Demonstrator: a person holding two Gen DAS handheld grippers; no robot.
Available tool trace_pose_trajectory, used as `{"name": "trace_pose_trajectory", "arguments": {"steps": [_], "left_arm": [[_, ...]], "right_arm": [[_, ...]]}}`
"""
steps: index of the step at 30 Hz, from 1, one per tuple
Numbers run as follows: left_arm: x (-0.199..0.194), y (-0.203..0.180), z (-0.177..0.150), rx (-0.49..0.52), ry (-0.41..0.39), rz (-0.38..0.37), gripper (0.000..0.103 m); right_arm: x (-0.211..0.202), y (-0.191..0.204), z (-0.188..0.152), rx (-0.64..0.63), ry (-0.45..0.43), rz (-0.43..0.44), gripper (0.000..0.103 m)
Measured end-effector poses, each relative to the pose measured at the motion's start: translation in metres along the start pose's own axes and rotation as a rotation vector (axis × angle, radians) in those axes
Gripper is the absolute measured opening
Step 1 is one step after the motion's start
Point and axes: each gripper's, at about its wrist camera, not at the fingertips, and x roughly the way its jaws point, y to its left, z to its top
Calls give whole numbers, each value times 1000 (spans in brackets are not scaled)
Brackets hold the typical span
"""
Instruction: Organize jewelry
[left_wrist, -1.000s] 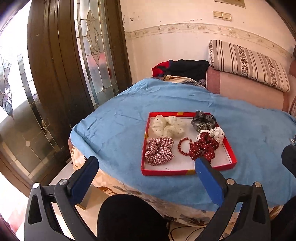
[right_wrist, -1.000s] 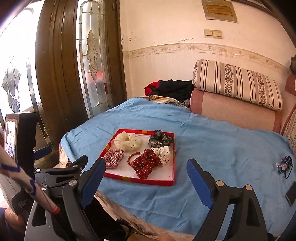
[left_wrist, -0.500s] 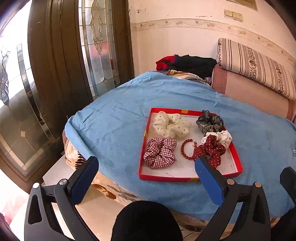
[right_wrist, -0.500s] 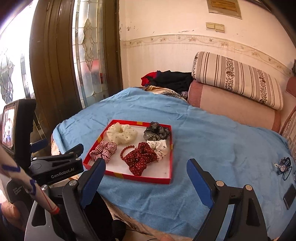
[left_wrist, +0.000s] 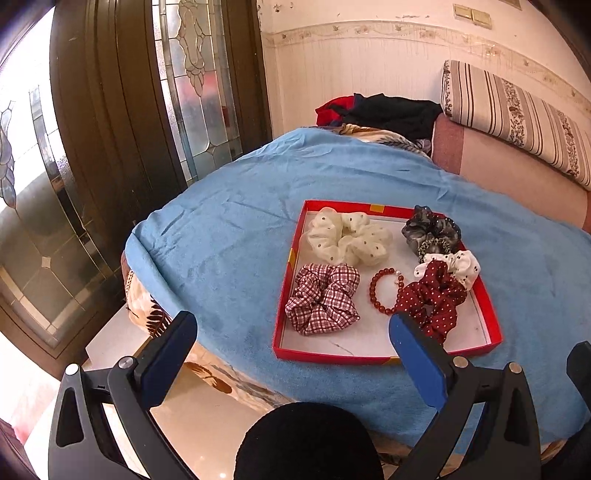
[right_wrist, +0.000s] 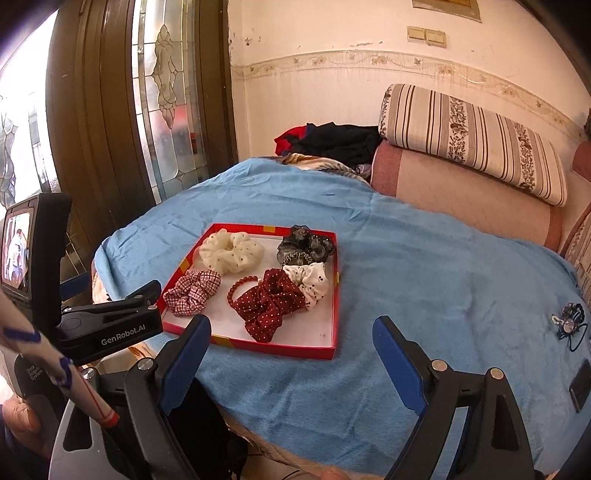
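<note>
A red tray (left_wrist: 282, 291) (right_wrist: 334, 295) lies on the blue cloth. In it are a cream dotted scrunchie (left_wrist: 347, 240) (right_wrist: 231, 251), a red-checked scrunchie (left_wrist: 323, 299) (right_wrist: 192, 291), a red bead bracelet (left_wrist: 376, 291) (right_wrist: 236, 290), a dark red dotted scrunchie (left_wrist: 432, 299) (right_wrist: 269, 304), a white dotted scrunchie (left_wrist: 458, 264) (right_wrist: 310, 278) and a grey scrunchie (left_wrist: 430, 230) (right_wrist: 304, 243). My left gripper (left_wrist: 291, 336) is open and empty, in front of the tray. My right gripper (right_wrist: 291, 343) is open and empty over the tray's near edge. A blue hair clip (right_wrist: 569, 325) lies on the cloth at the right.
The blue cloth (left_wrist: 229, 236) covers a rounded table that drops off at the near left. A striped cushion (right_wrist: 472, 129) on a pink sofa (right_wrist: 461, 192) stands behind. Dark clothes (right_wrist: 332, 142) lie at the back. A dark phone (right_wrist: 580, 386) lies at the right edge. A wooden glass door (left_wrist: 110, 129) is at left.
Both grippers have moved closer to the tray and tilted down a little, so the tray looks larger. Nothing in the tray has moved.
</note>
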Motion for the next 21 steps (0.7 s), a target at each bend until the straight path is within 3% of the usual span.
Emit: {"name": "trace_pose_trajectory", "arguments": {"steps": [21], "left_arm": [[6, -1, -3, 3, 13, 8, 103]], "right_arm": [[4, 0, -2, 0, 12, 5, 92]]}}
